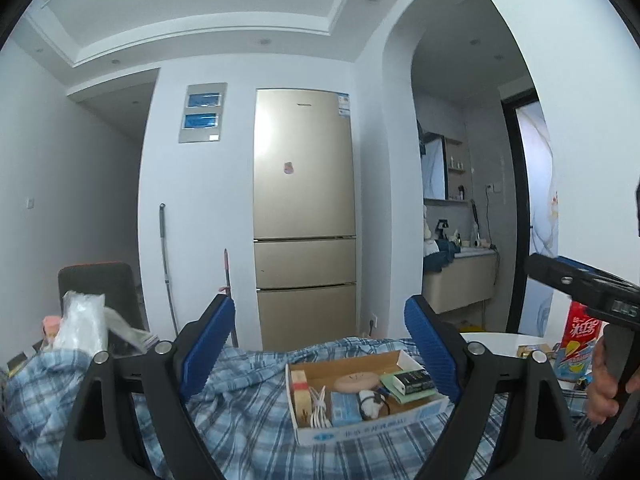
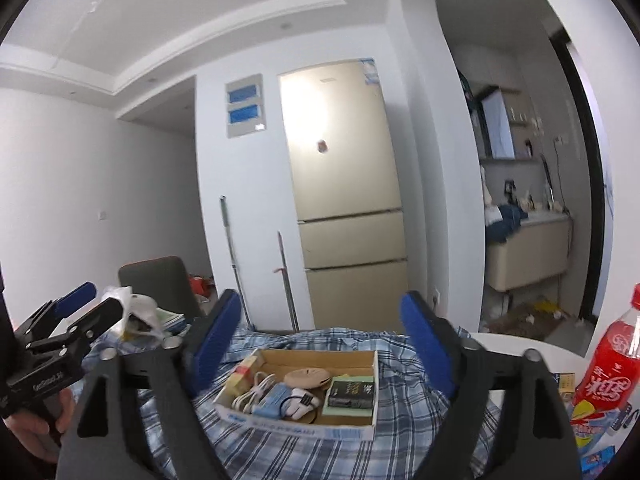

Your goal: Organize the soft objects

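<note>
Both tongs released over plaid cloth

Leftmost sat a crumpled plastic bag [image 1: 82, 322] before a dark chair [image 1: 100, 280]. Left tongs [image 1: 318, 350] stood released, blue pads wide apart, nothing between them, hovering level over the blue plaid cloth [image 1: 248, 420] spread rumpled across the worktop [image 1: 492, 338]. Cardboard tray [image 1: 360, 430] rested on the cloth, holding cables and small boxes. Right tongs [image 2: 320, 350] likewise released, empty. Gold fridge [image 1: 304, 208] stood behind. Red bottle [image 2: 612, 364] stood upright at far right.
</note>
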Demonstrator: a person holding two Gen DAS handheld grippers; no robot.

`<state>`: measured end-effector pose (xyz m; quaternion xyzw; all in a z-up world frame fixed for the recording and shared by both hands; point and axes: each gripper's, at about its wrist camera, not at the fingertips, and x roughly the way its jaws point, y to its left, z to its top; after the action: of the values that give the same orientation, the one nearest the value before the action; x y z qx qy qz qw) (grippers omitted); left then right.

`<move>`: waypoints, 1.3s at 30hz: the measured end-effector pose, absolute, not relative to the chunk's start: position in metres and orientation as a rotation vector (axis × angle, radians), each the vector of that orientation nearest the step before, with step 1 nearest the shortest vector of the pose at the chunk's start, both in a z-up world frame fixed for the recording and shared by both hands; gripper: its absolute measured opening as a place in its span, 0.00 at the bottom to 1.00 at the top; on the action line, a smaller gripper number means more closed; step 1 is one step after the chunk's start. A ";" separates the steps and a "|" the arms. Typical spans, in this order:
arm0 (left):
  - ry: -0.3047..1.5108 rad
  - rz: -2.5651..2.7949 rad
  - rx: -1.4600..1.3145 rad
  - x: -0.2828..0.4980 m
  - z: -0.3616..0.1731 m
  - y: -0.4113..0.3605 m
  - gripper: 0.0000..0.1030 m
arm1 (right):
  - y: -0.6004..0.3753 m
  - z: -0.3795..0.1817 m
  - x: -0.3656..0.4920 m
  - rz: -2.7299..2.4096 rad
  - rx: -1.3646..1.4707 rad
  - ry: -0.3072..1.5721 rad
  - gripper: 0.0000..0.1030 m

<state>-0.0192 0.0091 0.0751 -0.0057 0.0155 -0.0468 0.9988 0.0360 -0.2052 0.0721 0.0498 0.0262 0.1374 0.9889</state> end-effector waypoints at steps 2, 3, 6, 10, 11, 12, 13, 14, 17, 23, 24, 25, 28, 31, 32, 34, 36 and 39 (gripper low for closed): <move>0.023 -0.092 -0.040 -0.031 0.071 0.011 1.00 | -0.205 0.069 0.019 0.268 0.113 0.008 1.00; 0.018 -0.094 -0.049 -0.038 0.068 0.012 1.00 | -0.204 0.068 0.011 0.266 0.118 -0.005 1.00; 0.026 -0.091 -0.038 -0.048 0.062 0.010 1.00 | -0.201 0.064 -0.003 0.266 0.101 -0.013 1.00; 0.041 -0.094 -0.039 -0.056 0.050 0.009 1.00 | -0.197 0.053 -0.012 0.253 0.071 -0.016 1.00; 0.052 -0.091 -0.041 -0.058 0.046 0.010 1.00 | -0.196 0.048 -0.013 0.250 0.066 -0.014 1.00; 0.065 -0.089 -0.044 -0.058 0.042 0.011 1.00 | -0.195 0.043 -0.012 0.248 0.062 -0.006 1.00; 0.080 -0.086 -0.051 -0.056 0.036 0.011 1.00 | -0.196 0.037 -0.013 0.246 0.061 0.004 1.00; 0.090 -0.087 -0.058 -0.054 0.031 0.012 1.00 | -0.196 0.032 -0.010 0.245 0.065 0.018 1.00; 0.104 -0.065 -0.049 -0.052 0.018 0.014 1.00 | -0.200 0.018 -0.003 0.247 0.088 0.063 1.00; 0.161 -0.066 -0.049 -0.042 0.002 0.013 1.00 | -0.203 -0.004 0.004 0.213 0.063 0.086 1.00; 0.158 -0.066 -0.045 -0.043 0.002 0.012 1.00 | -0.200 -0.008 0.006 0.221 0.049 0.098 1.00; 0.152 -0.065 -0.039 -0.044 0.002 0.010 1.00 | -0.196 -0.011 0.008 0.233 0.035 0.114 1.00; 0.138 -0.061 -0.022 -0.046 0.002 0.007 1.00 | -0.192 -0.012 0.010 0.235 0.010 0.133 1.00; 0.138 -0.059 -0.015 -0.046 0.002 0.005 1.00 | -0.192 -0.012 0.008 0.237 0.008 0.123 1.00; 0.138 -0.060 -0.018 -0.045 0.002 0.006 1.00 | -0.192 -0.012 0.006 0.237 0.009 0.117 1.00; 0.140 -0.060 -0.030 -0.044 0.002 0.009 1.00 | -0.193 -0.012 0.005 0.235 0.012 0.111 1.00; 0.141 -0.056 -0.043 -0.044 0.002 0.012 1.00 | -0.193 -0.012 0.005 0.234 0.014 0.113 1.00; 0.136 -0.037 -0.039 -0.045 0.002 0.011 1.00 | -0.194 -0.012 0.005 0.230 0.020 0.117 1.00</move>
<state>-0.0453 0.0111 0.0016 -0.0195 0.0677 -0.0185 0.9973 0.0052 -0.1939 -0.0119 0.0101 0.0585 0.1144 0.9917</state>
